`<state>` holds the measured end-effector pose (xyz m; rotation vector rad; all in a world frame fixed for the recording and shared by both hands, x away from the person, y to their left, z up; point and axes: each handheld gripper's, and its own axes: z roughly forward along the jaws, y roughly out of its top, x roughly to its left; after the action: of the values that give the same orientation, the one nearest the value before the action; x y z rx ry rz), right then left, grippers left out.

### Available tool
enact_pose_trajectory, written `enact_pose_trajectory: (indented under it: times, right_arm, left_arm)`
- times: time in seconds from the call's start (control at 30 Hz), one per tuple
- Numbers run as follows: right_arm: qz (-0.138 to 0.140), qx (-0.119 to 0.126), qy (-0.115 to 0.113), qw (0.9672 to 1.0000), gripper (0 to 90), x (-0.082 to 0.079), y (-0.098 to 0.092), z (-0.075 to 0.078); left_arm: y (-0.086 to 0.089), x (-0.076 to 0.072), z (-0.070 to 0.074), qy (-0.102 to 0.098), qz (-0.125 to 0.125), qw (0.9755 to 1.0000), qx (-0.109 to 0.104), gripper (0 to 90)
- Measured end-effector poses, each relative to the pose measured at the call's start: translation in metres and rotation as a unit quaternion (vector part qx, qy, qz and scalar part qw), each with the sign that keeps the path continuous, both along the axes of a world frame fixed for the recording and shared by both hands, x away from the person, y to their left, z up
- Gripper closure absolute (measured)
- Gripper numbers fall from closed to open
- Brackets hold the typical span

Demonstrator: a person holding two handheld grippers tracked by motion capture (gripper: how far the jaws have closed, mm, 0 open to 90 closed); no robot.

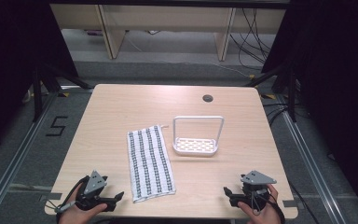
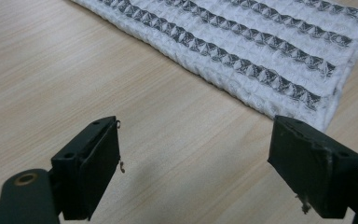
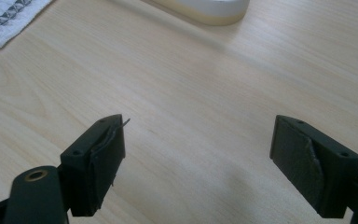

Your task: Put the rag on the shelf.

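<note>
- Seen from above, high view: striped towel (image 1: pixel 150 162) lies flat on the table (image 1: pixel 107 107), long axis running from the near edge away toward the far side, slightly slanted. Left gripper (image 1: pixel 114 197) rests just beside the towel's near left corner; right gripper (image 1: pixel 227 192) sits well apart from it, nearer the white rack (image 1: pixel 198 145). The left hand (image 1: pixel 81 212) is judged the closer one for a first grasp.
- Left gripper view: jaws stand wide apart with nothing between them, above bare wood. The towel (image 2: pixel 261 56) lies ahead and to the right, its near corner close to the right jaw.
- Right gripper view: jaws likewise spread wide and empty. A towel corner (image 3: pixel 7 21) shows far off at upper left; the rack's base (image 3: pixel 209 10) lies straight ahead.
</note>
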<state>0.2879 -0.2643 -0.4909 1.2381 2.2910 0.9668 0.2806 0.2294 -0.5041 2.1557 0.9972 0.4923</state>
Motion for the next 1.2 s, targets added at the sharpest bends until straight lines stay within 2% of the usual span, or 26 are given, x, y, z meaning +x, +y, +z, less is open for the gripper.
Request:
enact_pose_trajectory:
  times: [0.1, 0.17, 0.27, 0.3, 0.37, 0.4, 0.47, 0.5, 0.53, 0.57, 0.7, 0.8, 0.87, 0.97, 1.0, 1.03, 1.07, 1.13, 1.17, 1.2]
  right_arm:
    - [0.004, -0.006, -0.012, 0.9999, 19.7, 0.000, 0.000, 0.000]
    - [0.007, -0.002, -0.013, 0.9999, 20.5, 0.001, 0.002, -0.001]
    - [0.007, 0.000, -0.011, 0.9999, 22.2, -0.001, 0.004, 0.001]
    - [0.004, 0.007, -0.001, 1.0000, 22.7, -0.002, 0.006, 0.002]
    - [0.000, 0.007, -0.001, 1.0000, 23.1, -0.004, 0.009, 0.002]
    - [0.026, -0.003, -0.032, 0.9992, 24.0, -0.001, 0.010, 0.003]
    - [0.033, 0.002, -0.024, 0.9992, 24.9, -0.002, 0.016, 0.004]
    - [0.033, 0.002, -0.024, 0.9992, 24.9, -0.002, 0.016, 0.004]
    - [0.047, 0.000, -0.027, 0.9985, 25.8, -0.002, 0.023, 0.005]
    - [0.052, -0.001, -0.034, 0.9981, 26.0, -0.002, 0.026, 0.005]
    - [0.068, -0.001, -0.028, 0.9973, 26.8, -0.003, 0.039, 0.005]
    - [0.099, -0.007, -0.035, 0.9944, 28.0, -0.003, 0.055, 0.002]
    - [0.107, -0.003, -0.031, 0.9938, 28.4, -0.004, 0.061, 0.002]
    - [0.113, -0.001, -0.032, 0.9931, 28.7, -0.004, 0.068, 0.001]
    - [0.115, -0.002, -0.033, 0.9928, 29.0, -0.003, 0.070, 0.001]
    - [0.116, 0.001, -0.027, 0.9929, 29.2, -0.003, 0.073, 0.001]
    - [0.116, 0.001, -0.027, 0.9929, 29.2, -0.003, 0.073, 0.001]
    - [0.131, 0.006, -0.024, 0.9911, 30.2, -0.003, 0.082, 0.000]
    - [0.131, 0.006, -0.024, 0.9911, 30.2, -0.003, 0.082, 0.000]
    - [0.143, 0.003, -0.026, 0.9894, 31.0, -0.002, 0.089, -0.001]
  left_arm:
    - [-0.001, -0.001, 0.000, 0.001, 0.000, 1.0000, -0.003, 16.0]
    - [-0.002, -0.001, 0.001, 0.000, -0.002, 1.0000, -0.004, 16.1]
    - [-0.006, -0.002, 0.000, -0.003, -0.004, 0.9998, -0.019, 16.9]
    - [-0.006, -0.003, 0.001, -0.001, -0.006, 0.9999, -0.016, 17.0]
    - [-0.007, -0.004, 0.001, 0.000, -0.010, 0.9998, -0.016, 17.9]
    - [-0.008, -0.004, 0.002, 0.000, -0.022, 0.9997, -0.008, 17.9]
    - [-0.010, -0.005, 0.002, 0.000, -0.026, 0.9996, -0.014, 18.0]
    - [-0.013, -0.006, 0.001, -0.002, -0.019, 0.9994, -0.028, 18.0]
    - [-0.016, -0.007, 0.002, -0.004, -0.027, 0.9994, -0.020, 18.3]
    - [-0.016, -0.007, 0.002, -0.004, -0.027, 0.9994, -0.020, 18.4]
    - [-0.023, -0.011, 0.003, -0.002, -0.037, 0.9989, -0.027, 18.3]
    - [-0.030, -0.013, 0.002, -0.005, -0.043, 0.9984, -0.036, 17.7]
    - [-0.032, -0.015, 0.003, -0.003, -0.047, 0.9985, -0.029, 16.9]
    - [-0.036, -0.017, 0.002, -0.002, -0.056, 0.9980, -0.031, 16.8]
    - [-0.037, -0.017, 0.003, -0.004, -0.057, 0.9981, -0.024, 17.0]
    - [-0.039, -0.017, 0.003, -0.004, -0.055, 0.9980, -0.033, 17.4]
    - [-0.039, -0.017, 0.003, -0.004, -0.055, 0.9980, -0.033, 18.0]
    - [-0.044, -0.018, 0.002, 0.004, -0.050, 0.9979, -0.042, 19.4]
    - [-0.044, -0.018, 0.002, 0.004, -0.050, 0.9979, -0.042, 20.1]
    - [-0.047, -0.018, 0.002, 0.007, -0.054, 0.9978, -0.037, 20.6]
